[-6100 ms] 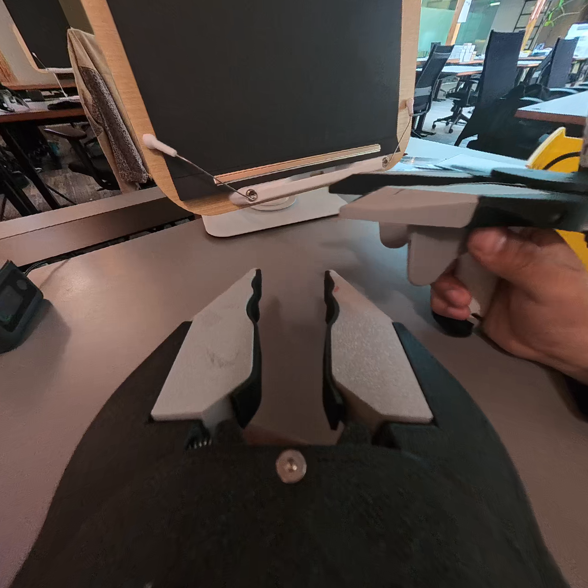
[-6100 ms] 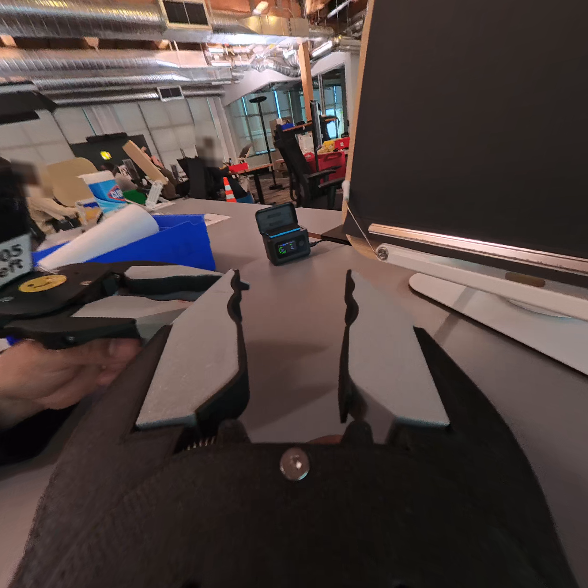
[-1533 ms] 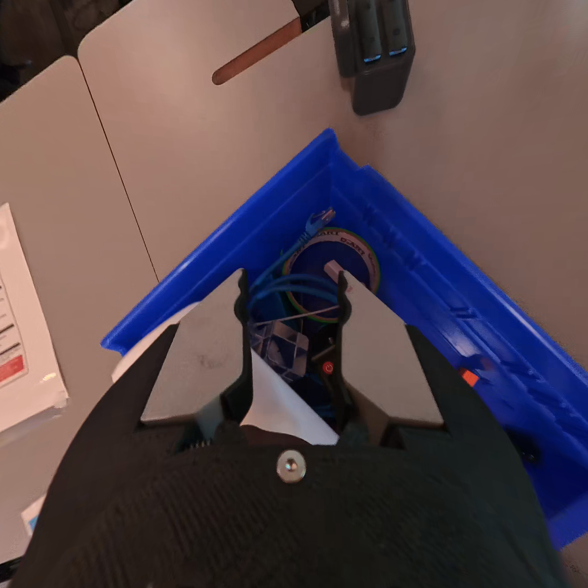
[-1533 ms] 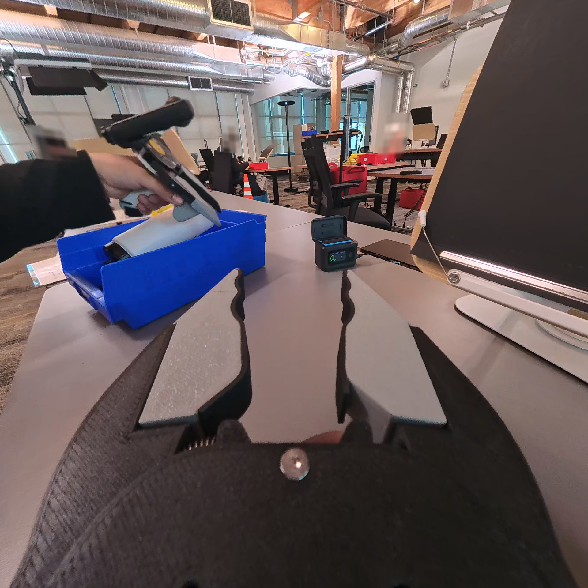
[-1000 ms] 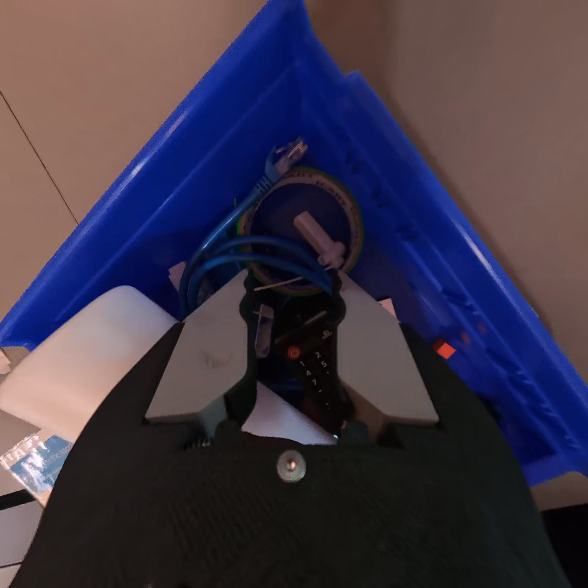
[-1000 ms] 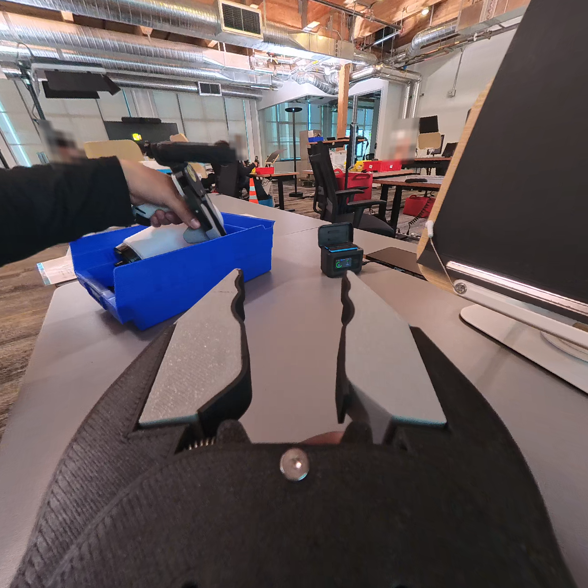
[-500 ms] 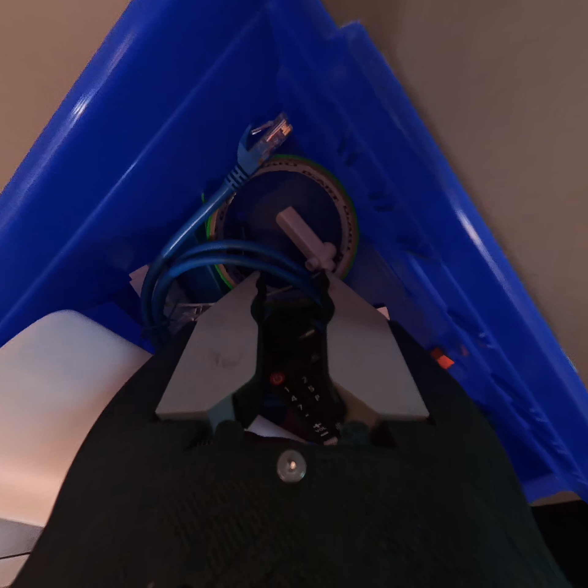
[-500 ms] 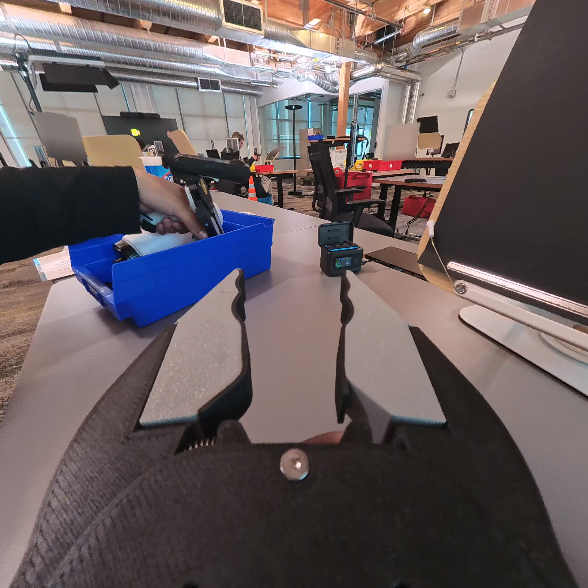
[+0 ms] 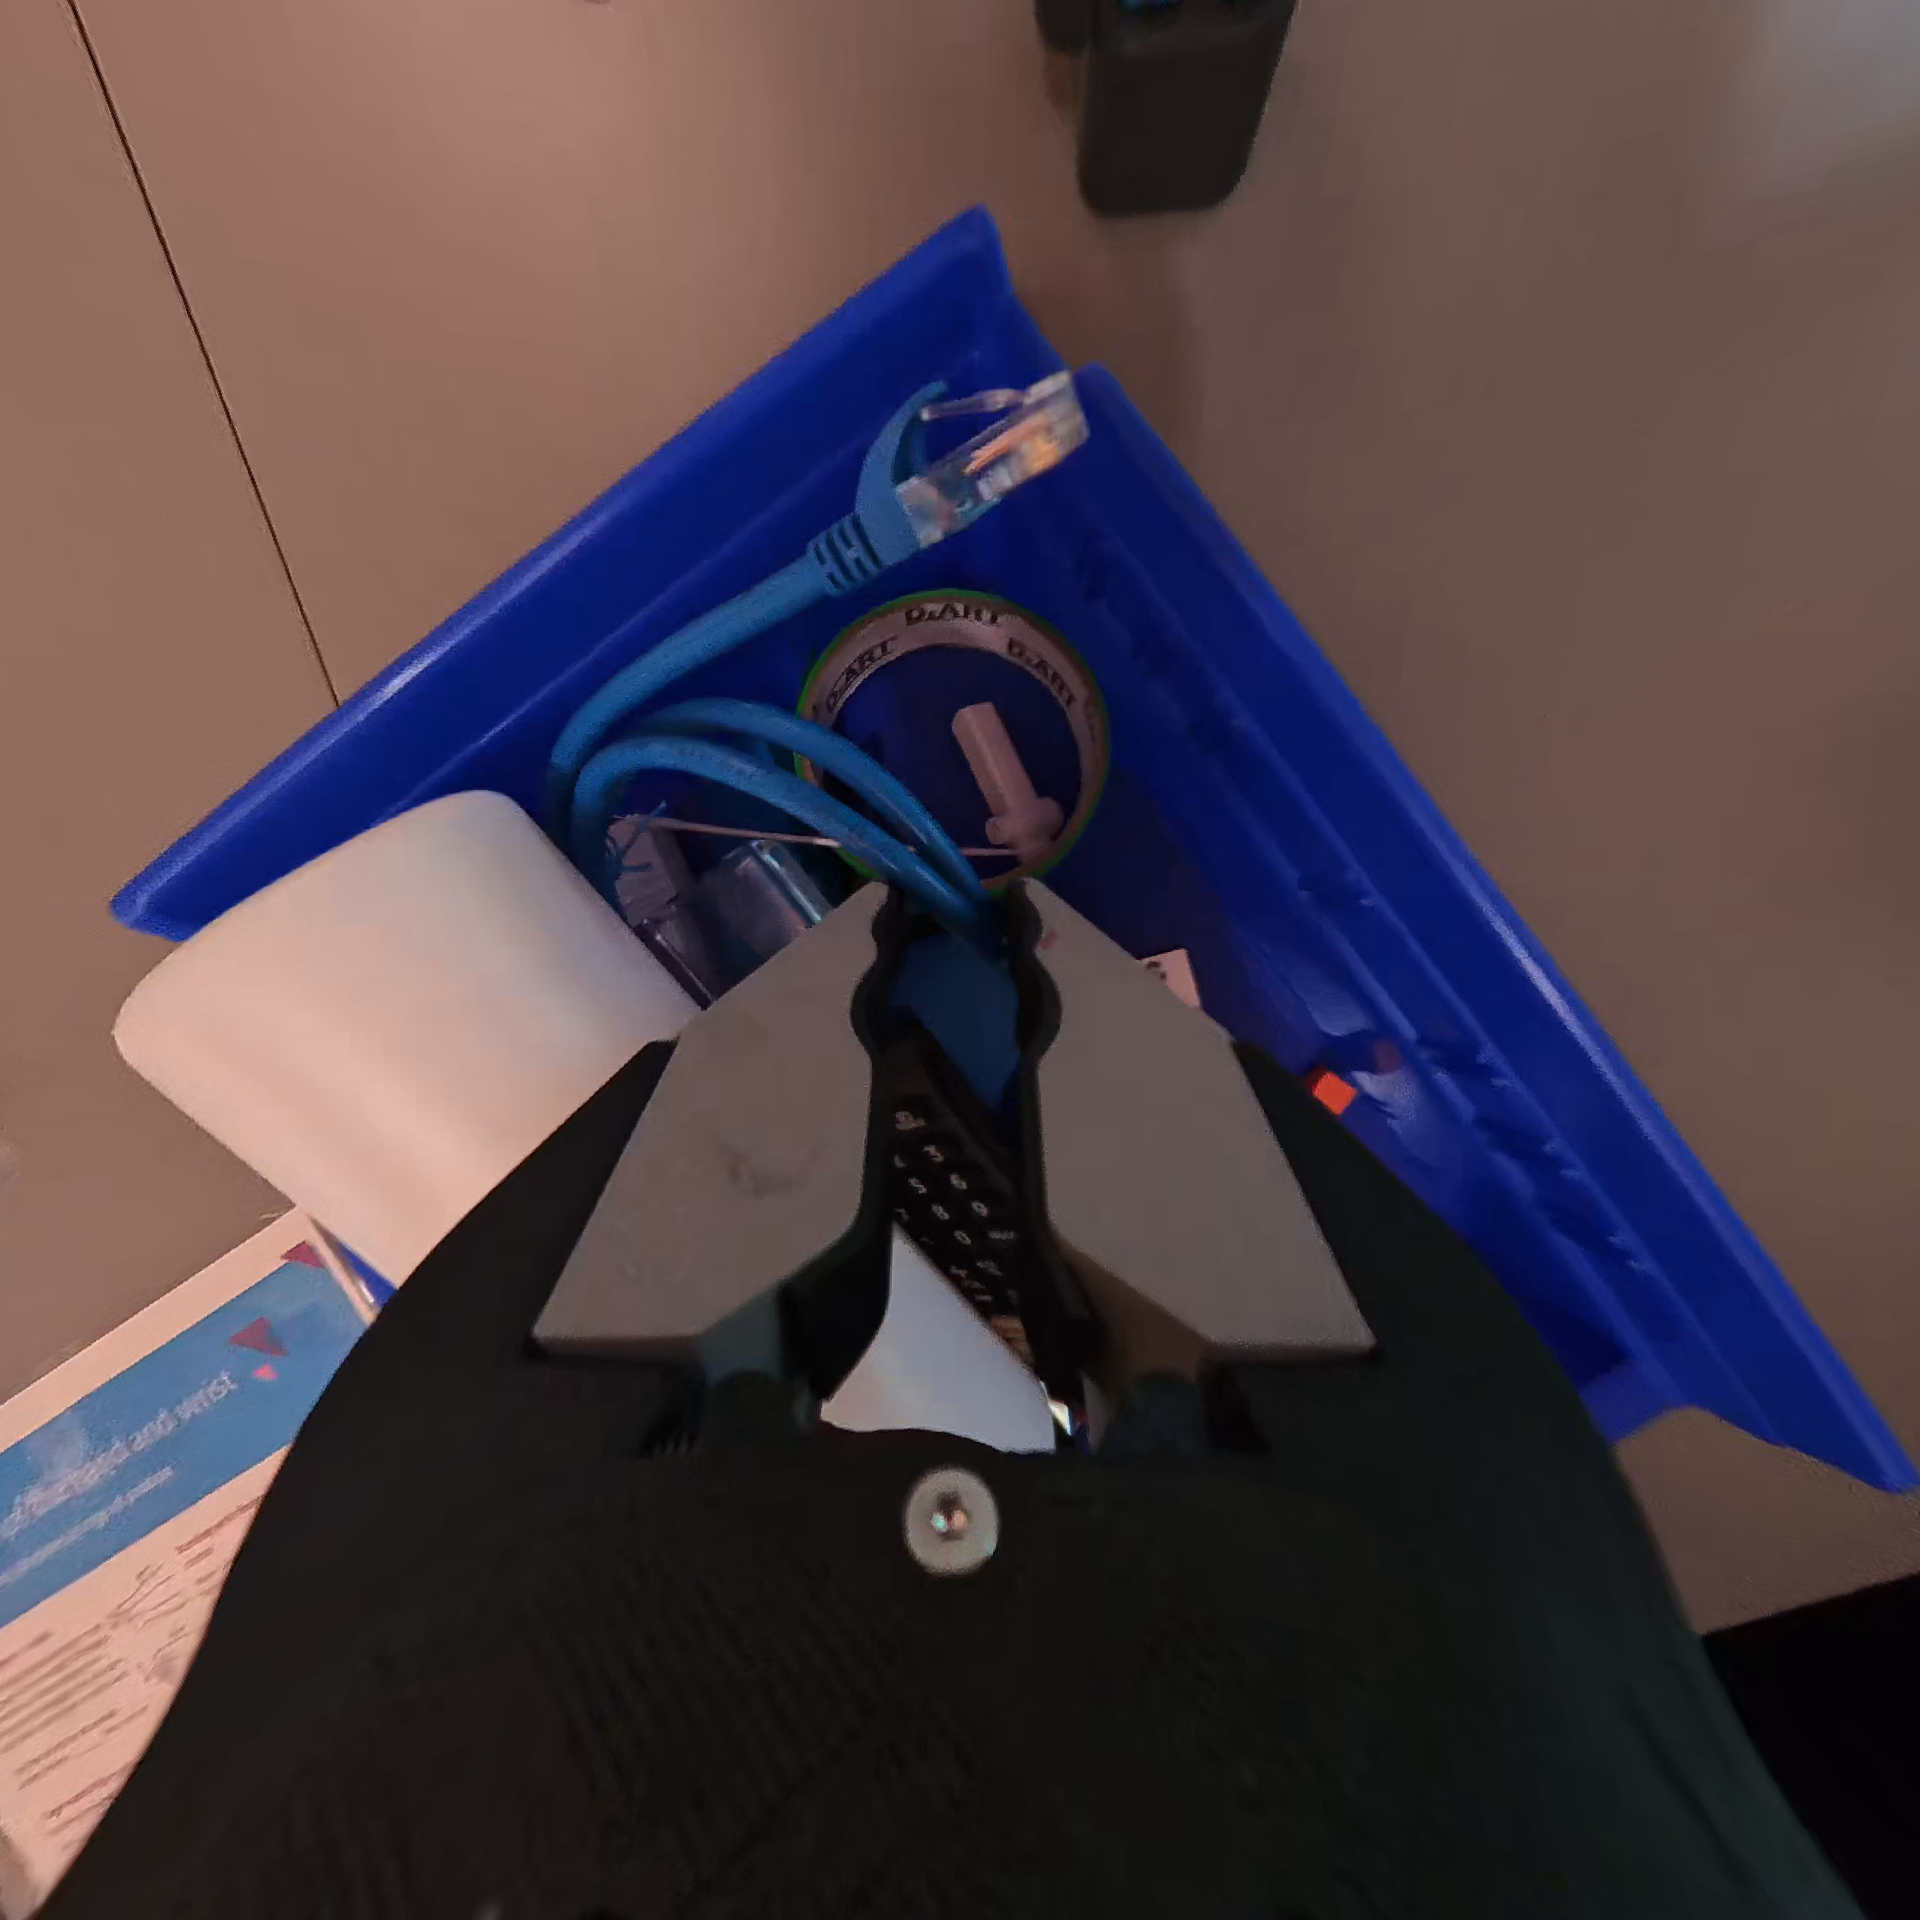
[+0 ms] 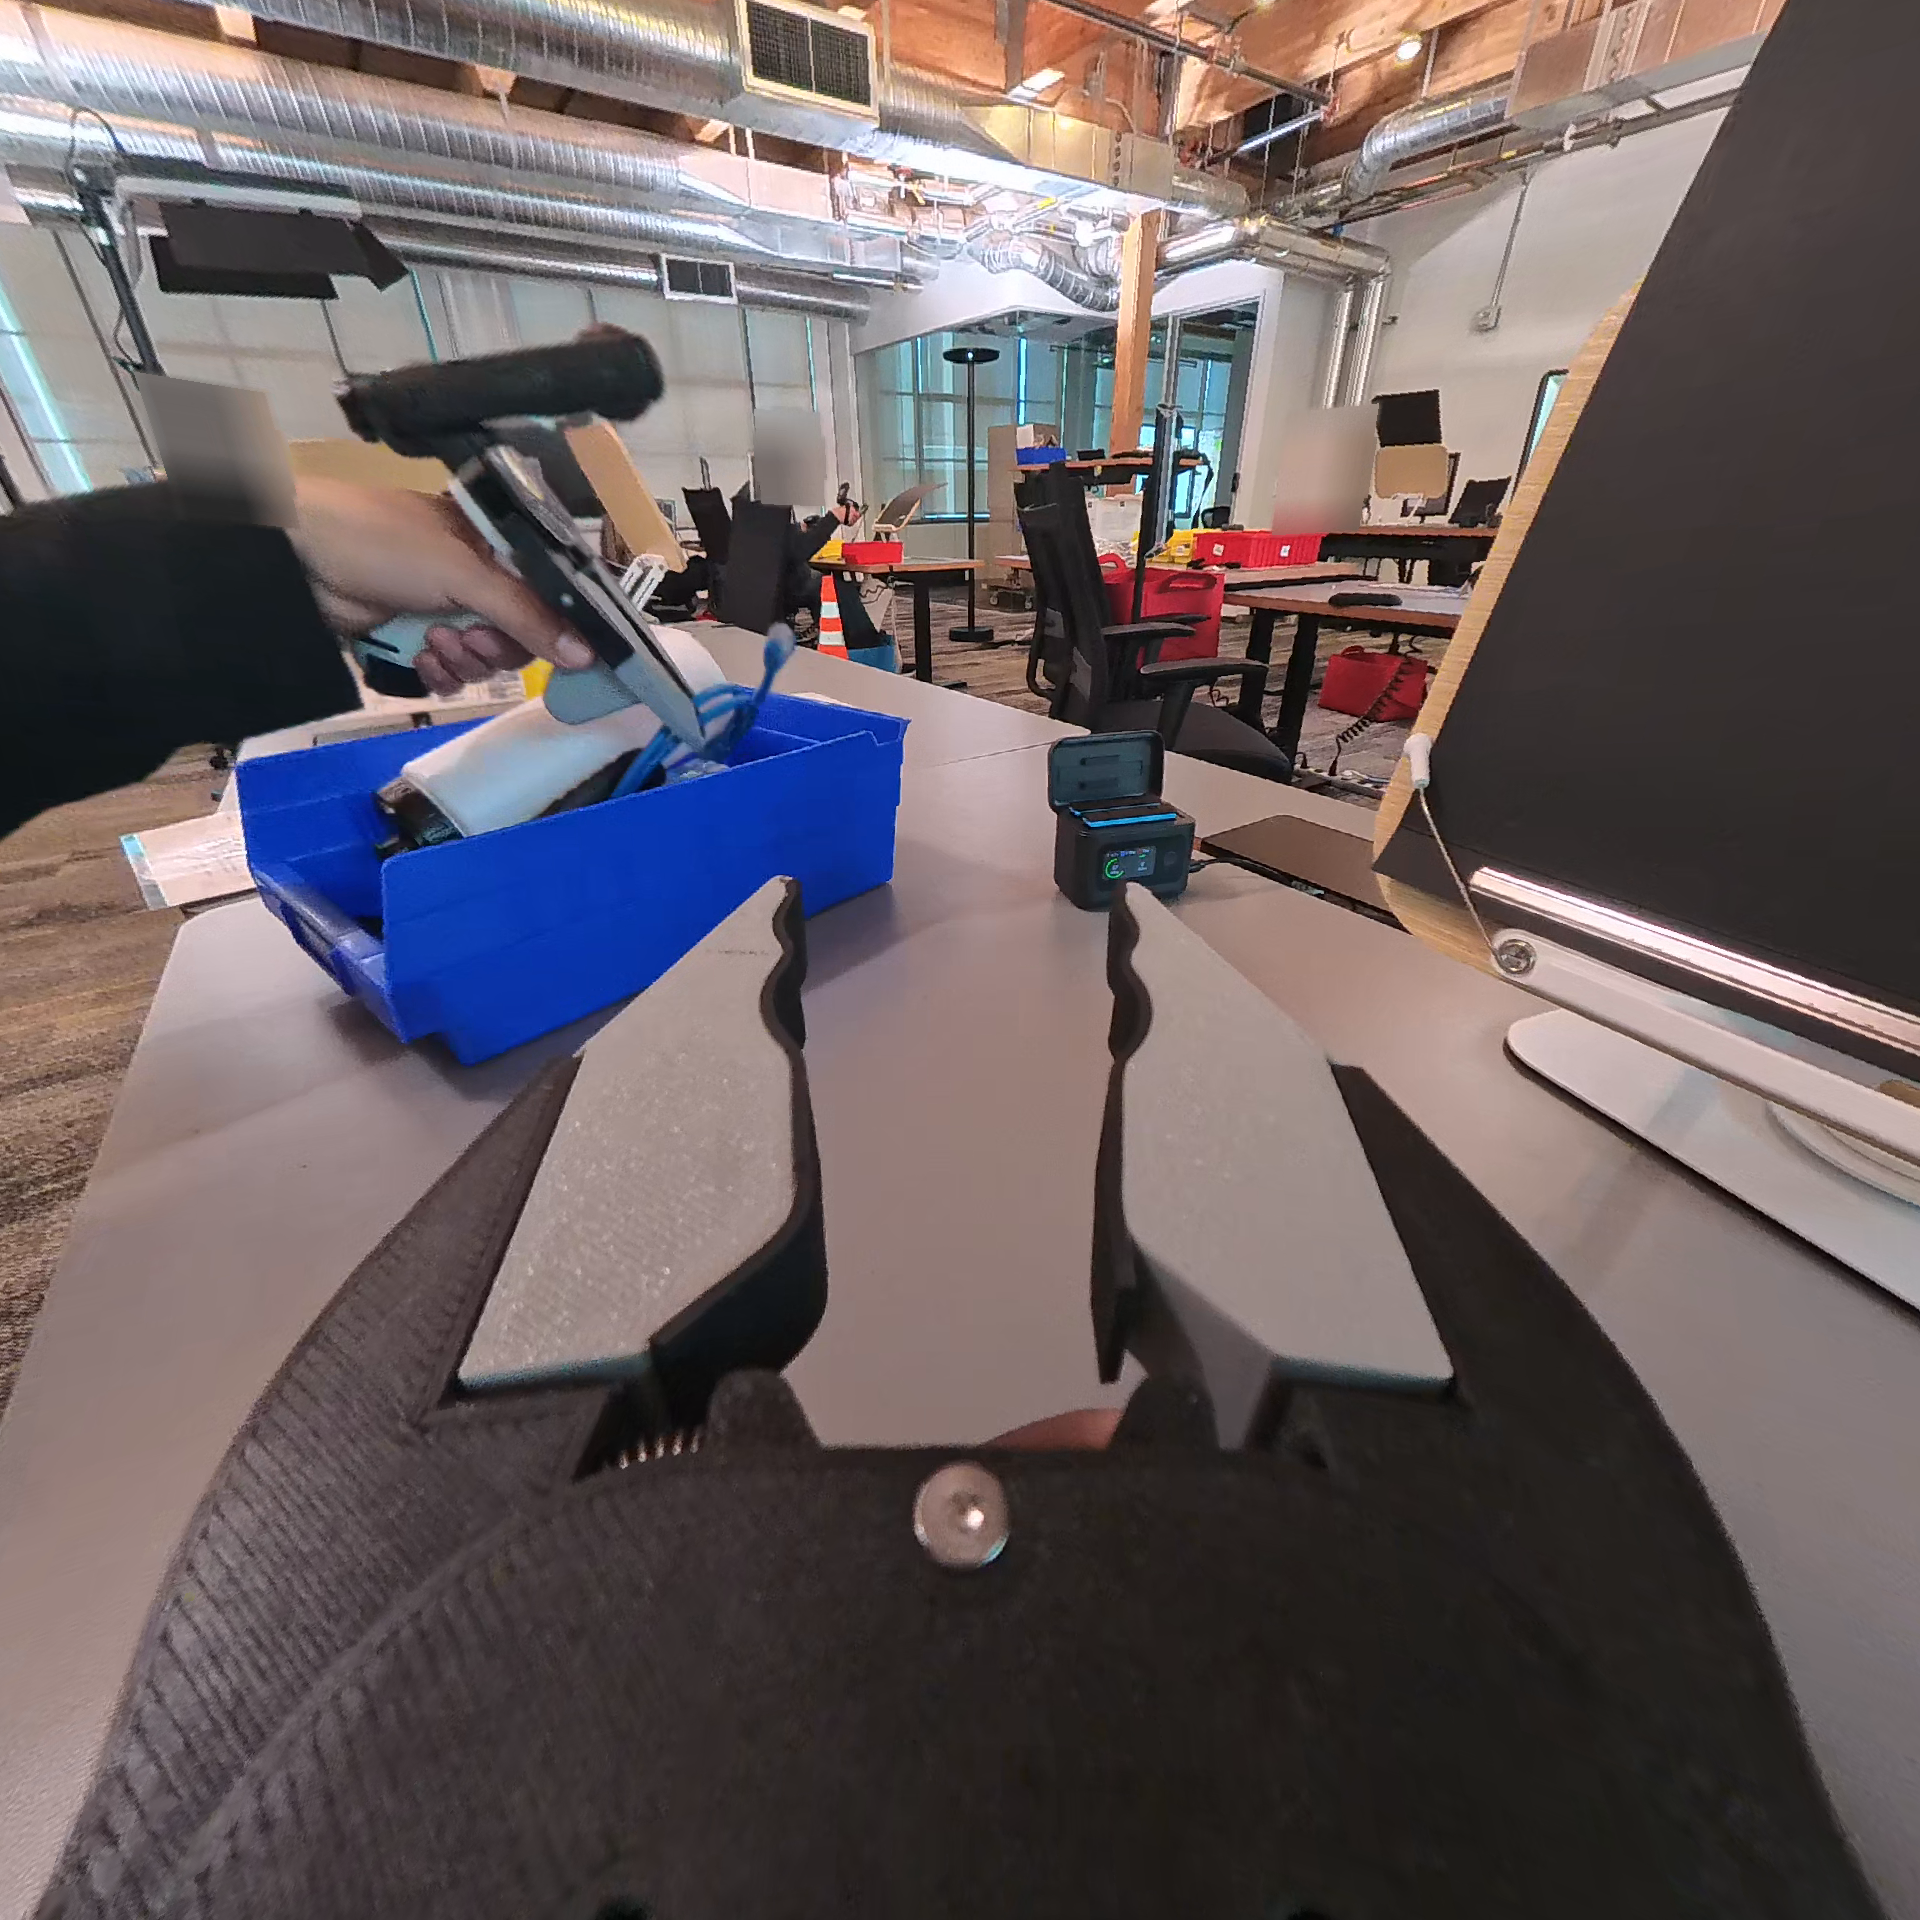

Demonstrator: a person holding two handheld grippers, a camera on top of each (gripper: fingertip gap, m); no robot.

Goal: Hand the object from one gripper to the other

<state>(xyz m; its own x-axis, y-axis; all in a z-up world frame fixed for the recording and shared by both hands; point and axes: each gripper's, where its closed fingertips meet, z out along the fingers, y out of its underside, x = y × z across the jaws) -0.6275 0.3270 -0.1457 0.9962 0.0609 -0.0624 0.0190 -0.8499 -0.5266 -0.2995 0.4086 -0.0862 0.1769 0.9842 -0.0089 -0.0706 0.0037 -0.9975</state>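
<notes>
The task was only at its first part: the left gripper (image 9: pixel 951 935) had its fingers closed to a narrow gap on the blue cable (image 9: pixel 727 748), whose loop ran up between the tips while the clear plug end stood above the rim of the blue bin (image 9: pixel 1455 935). A black remote (image 9: pixel 951 1195) lay under the fingers, and I judged it was not gripped. The cable was mostly still over the bin, beside a white roll (image 9: pixel 395 1018) and a tape ring (image 9: pixel 951 644). The right gripper (image 10: pixel 956 997) waited over the table (image 10: pixel 956 1143), well apart, its fingers wide and empty — so the lift, the meeting and the passing were all left. Compared with half a second before, the left fingers had narrowed and the gripper had risen; the cable had come up with it — the right one had not moved
</notes>
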